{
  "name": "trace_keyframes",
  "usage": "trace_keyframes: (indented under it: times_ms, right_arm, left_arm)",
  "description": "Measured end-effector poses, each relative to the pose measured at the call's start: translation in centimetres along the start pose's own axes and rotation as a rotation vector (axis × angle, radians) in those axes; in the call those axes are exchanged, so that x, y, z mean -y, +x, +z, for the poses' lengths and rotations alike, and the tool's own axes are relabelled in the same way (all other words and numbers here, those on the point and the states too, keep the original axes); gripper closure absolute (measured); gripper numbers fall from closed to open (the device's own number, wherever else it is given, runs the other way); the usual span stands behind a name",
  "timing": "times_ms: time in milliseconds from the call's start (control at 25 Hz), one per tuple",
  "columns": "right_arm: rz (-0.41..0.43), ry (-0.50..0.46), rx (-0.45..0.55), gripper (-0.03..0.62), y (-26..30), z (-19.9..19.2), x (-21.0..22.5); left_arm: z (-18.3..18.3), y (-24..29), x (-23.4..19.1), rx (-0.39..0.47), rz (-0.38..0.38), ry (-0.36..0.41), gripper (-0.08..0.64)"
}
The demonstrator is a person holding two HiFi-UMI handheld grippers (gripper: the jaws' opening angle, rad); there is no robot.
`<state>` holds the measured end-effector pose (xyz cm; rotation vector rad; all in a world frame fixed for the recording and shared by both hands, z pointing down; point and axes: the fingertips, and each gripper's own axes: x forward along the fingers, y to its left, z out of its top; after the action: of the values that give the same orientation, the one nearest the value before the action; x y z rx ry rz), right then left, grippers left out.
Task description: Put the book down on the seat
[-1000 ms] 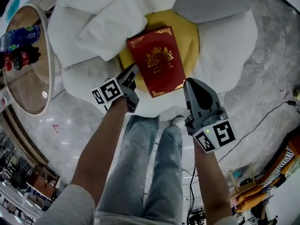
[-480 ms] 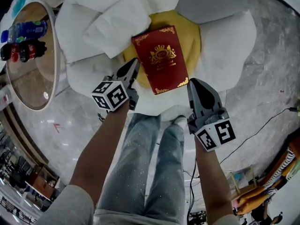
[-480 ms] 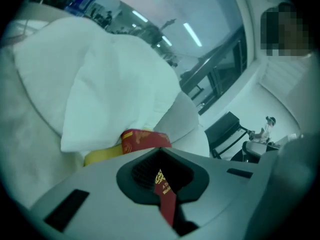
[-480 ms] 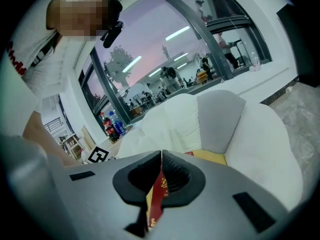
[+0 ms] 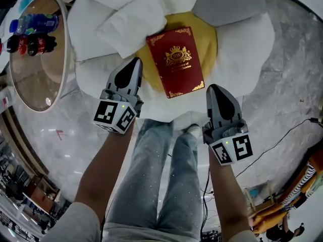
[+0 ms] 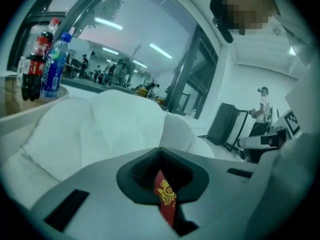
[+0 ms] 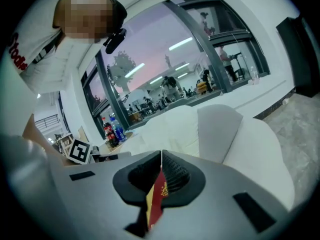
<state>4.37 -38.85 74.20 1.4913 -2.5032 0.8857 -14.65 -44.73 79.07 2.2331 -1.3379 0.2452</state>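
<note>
fingers (image 6: 100, 184) of the left gripper (image 5: 134, 63) pressed together, nothing between them; those of the right gripper (image 5: 216, 88) likewise together and empty. the dark red hardcover book with gold crest (image 5: 176, 62) lies flat on the yellow centre cushion (image 5: 208, 34) of the white petal-shaped seat (image 5: 245, 39), clear of both grippers.

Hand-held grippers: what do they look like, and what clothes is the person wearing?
The left hand-held gripper and the right hand-held gripper are both grey pointed wedges with dark ribbed pads inside. Each carries a white cube with black square markers and a small green light. The person wears pale grey sleeves and sparkly light blue jeans.
</note>
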Motion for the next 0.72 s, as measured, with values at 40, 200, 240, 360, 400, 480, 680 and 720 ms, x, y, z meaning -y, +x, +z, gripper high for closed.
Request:
trace_keyframes:
  times_ms: [40, 200, 240, 360, 400, 480, 680, 720]
  right_arm:
    - [-0.009, -0.01, 0.015, 0.566, -0.3, 0.4, 0.0]
    - [-0.038, -0.038, 0.05, 0.565, -1.6, 1.7, 0.2]
    - [-0.043, -0.042, 0.056, 0.565, -2.0, 2.0, 0.2]
    - [-0.047, -0.056, 0.068, 0.565, -2.9, 2.9, 0.0]
    - [-0.044, -0.06, 0.069, 0.566, -3.2, 3.2, -0.1]
    - [-0.04, -0.066, 0.067, 0.565, -3.6, 3.6, -0.3]
    - [-0.024, -0.088, 0.084, 0.565, -5.0, 6.0, -1.6]
    - [-0.019, -0.092, 0.088, 0.565, -5.2, 6.5, -1.9]
  left_arm:
    - [0.6, -0.5, 0.1, 0.017, 0.007, 0.019, 0.545]
    - [2.3, -2.3, 0.5, 0.081, 0.029, 0.051, 0.545]
    - [2.6, -2.7, 0.7, 0.092, 0.032, 0.057, 0.545]
    - [3.2, -3.9, 1.4, 0.109, 0.033, 0.068, 0.545]
    - [3.2, -4.2, 1.8, 0.105, 0.028, 0.071, 0.545]
    - [3.1, -4.7, 2.7, 0.088, 0.014, 0.084, 0.545]
    - [5.0, -6.5, 4.3, 0.111, 0.015, 0.063, 0.545]
    - [5.5, -6.9, 4.6, 0.119, 0.015, 0.061, 0.545]
